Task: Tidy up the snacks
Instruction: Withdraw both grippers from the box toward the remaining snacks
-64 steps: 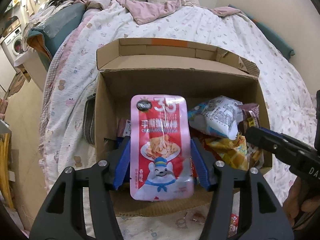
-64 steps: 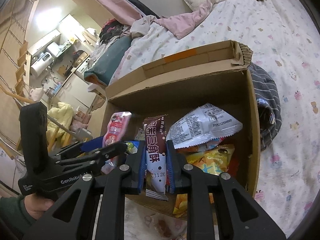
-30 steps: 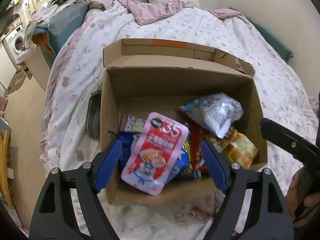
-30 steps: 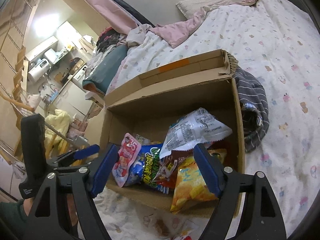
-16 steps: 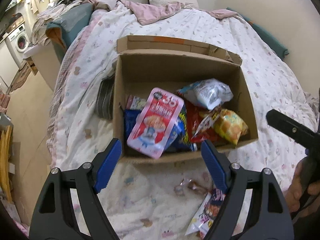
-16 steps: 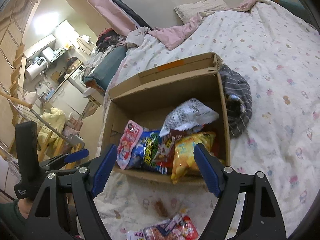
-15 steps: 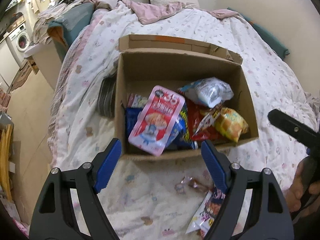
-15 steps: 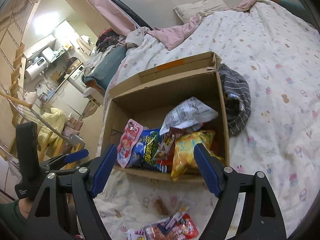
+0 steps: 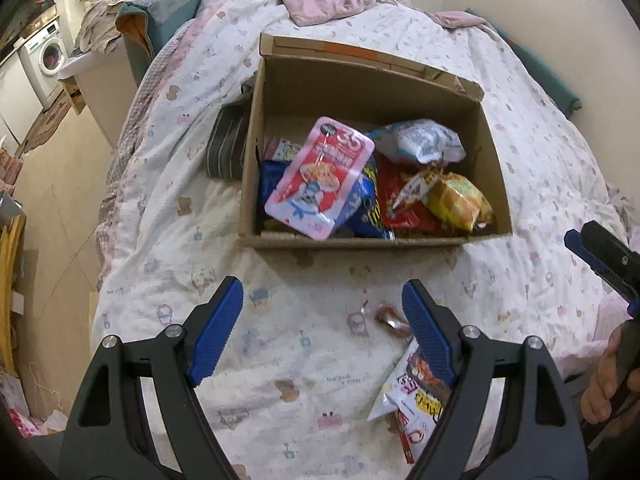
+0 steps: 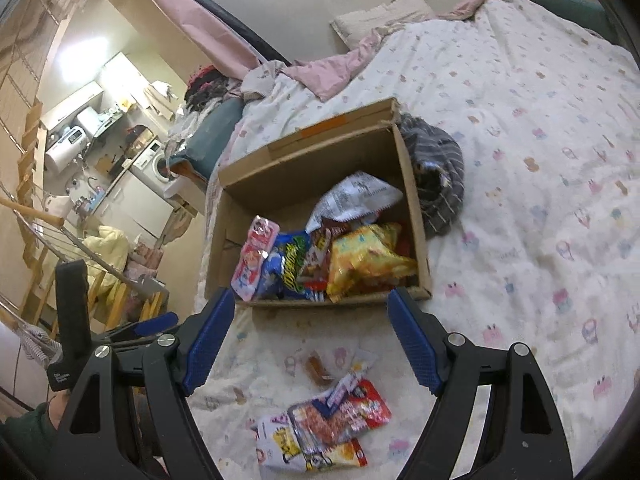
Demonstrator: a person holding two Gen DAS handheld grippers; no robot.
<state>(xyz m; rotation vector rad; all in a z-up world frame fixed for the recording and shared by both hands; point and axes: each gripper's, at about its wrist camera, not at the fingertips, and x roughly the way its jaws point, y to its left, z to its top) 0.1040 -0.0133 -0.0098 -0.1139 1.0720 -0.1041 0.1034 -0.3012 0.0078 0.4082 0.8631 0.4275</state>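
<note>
The open brown cardboard box (image 9: 494,184) sits on the bed with the white cartoon-print quilt (image 9: 280,360), towards its middle, and already carries most of the snacks. Going left to right inside it: a pink flat pouch with a cartoon bear (image 9: 320,178) lies tilted on top at the left wall, over a blue crinkly bag (image 9: 366,204); next comes a red packet (image 9: 412,212), with a white-and-blue puffy bag (image 9: 424,142) behind it, and a yellow foil bag (image 9: 460,200) at the right wall. A grey striped cloth (image 9: 226,148) lies just outside the box.

So the packing looks well advanced but not finished. On the quilt near the bed's front edge, a small brown wrapped sweet (image 10: 318,366) and a loose heap of red, white and yellow packets (image 10: 324,428) wait outside the box.

The left tongs (image 9: 320,330) hang spread wide and empty over the quilt, short of the box. The right tongs (image 10: 310,338) are likewise spread and empty, with the heap just below them.

What seems left is picking up those last packets and the sweet and dropping them in.
</note>
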